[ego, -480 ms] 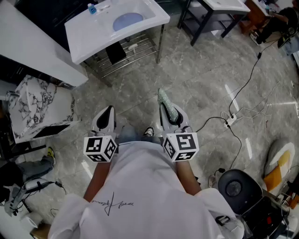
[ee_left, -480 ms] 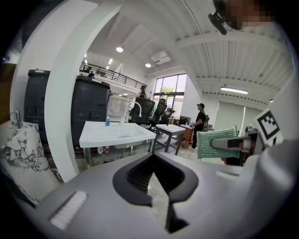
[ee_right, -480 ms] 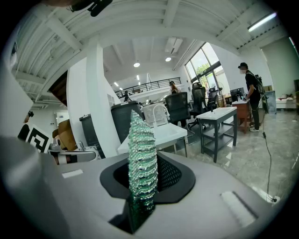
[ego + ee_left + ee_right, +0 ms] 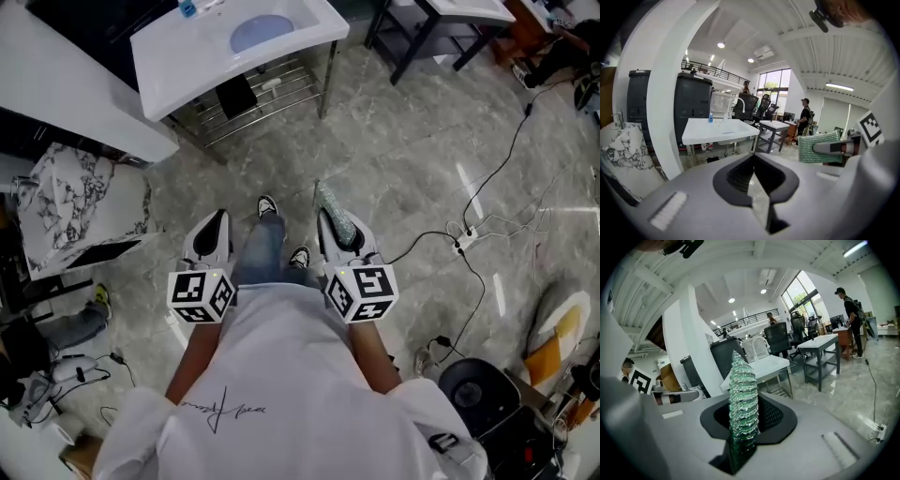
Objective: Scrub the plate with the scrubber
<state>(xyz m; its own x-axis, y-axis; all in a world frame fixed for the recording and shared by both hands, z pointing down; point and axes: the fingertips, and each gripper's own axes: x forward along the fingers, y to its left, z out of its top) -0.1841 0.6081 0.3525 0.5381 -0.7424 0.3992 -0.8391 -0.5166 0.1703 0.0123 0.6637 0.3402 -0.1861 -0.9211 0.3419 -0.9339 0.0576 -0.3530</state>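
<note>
Green scrubber [image 4: 742, 394] sits between right gripper's [image 4: 334, 231] jaws.

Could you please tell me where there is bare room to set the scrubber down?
The sink top is bare left of the basin holding the blue plate, in front of the small bottle. The floor between the sink and the next table is open. A corded power strip clutters the right.

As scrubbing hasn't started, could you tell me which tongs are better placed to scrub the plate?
Right. The right tongs grip the green scrubber, while the left tongs are shut on nothing. Both sit side by side, well away from the blue plate in the sink.
</note>
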